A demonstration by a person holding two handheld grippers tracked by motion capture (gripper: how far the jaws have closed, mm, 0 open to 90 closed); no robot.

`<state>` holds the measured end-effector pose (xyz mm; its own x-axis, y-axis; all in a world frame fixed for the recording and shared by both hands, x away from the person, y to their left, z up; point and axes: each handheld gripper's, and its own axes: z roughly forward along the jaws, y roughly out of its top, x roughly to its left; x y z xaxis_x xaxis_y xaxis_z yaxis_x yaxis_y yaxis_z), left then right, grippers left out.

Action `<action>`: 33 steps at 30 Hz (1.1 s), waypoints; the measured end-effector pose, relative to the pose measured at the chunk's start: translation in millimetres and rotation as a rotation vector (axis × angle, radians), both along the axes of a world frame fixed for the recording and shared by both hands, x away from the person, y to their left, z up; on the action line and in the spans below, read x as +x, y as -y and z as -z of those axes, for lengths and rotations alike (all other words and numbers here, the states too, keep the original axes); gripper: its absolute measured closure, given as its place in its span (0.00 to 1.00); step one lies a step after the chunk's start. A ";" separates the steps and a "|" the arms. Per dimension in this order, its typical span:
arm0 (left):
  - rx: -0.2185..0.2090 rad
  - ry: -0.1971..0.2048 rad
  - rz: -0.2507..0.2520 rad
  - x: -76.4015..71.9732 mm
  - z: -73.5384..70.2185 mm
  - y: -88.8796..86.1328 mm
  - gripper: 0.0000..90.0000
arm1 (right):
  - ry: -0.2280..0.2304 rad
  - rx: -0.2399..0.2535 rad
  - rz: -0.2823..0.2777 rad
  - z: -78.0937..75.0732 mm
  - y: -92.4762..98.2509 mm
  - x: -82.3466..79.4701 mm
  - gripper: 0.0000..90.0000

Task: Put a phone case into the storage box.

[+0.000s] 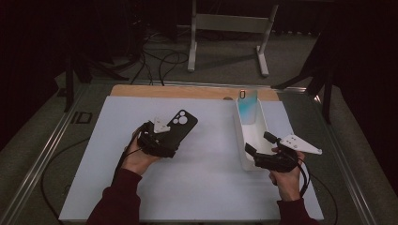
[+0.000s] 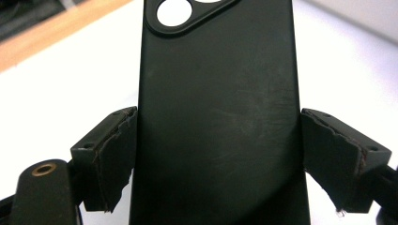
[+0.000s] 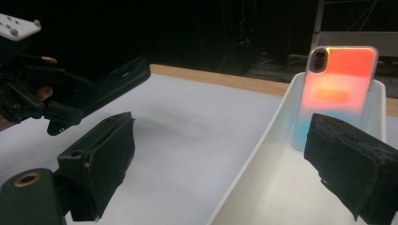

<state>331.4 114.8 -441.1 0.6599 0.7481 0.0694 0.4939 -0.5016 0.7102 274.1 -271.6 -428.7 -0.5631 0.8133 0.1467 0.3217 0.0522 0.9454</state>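
The left gripper (image 2: pixel 218 159) pinched the black phone case (image 2: pixel 218 108) above the table (image 1: pixel 202 178), its top cut off; the right gripper (image 3: pixel 225 173) stood spread at the white tray (image 3: pixel 281 117)

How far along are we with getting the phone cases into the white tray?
One is done: the iridescent orange-and-blue phone case stands leaning against the far wall of the long white plastic tray. In hand: the left gripper clamps the matte black phone case, raised above the white table mat. Left: carrying it into the tray, whose near end the right gripper straddles, jaws open.
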 end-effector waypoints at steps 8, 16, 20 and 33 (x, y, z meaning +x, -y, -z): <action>-0.042 0.057 0.066 -9.3 -20.3 15.3 0.17 | -0.016 0.025 -0.002 -2.8 1.0 0.9 0.10; -0.054 0.104 0.132 -16.4 -32.8 32.6 0.17 | -0.006 0.036 -0.026 -5.6 -1.8 1.8 0.10; -0.056 0.119 0.166 -18.1 -35.9 41.8 0.17 | -0.004 0.034 -0.040 -9.3 -5.4 2.4 0.10; -0.037 0.153 0.282 -26.8 -37.9 80.7 0.17 | -0.026 0.033 -0.049 -22.6 -12.9 9.4 0.10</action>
<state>304.6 34.1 -403.2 0.8256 0.5413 0.1596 0.2257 -0.5758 0.7858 283.5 -258.7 -406.1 -0.5977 0.7792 0.1887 0.3444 0.0371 0.9381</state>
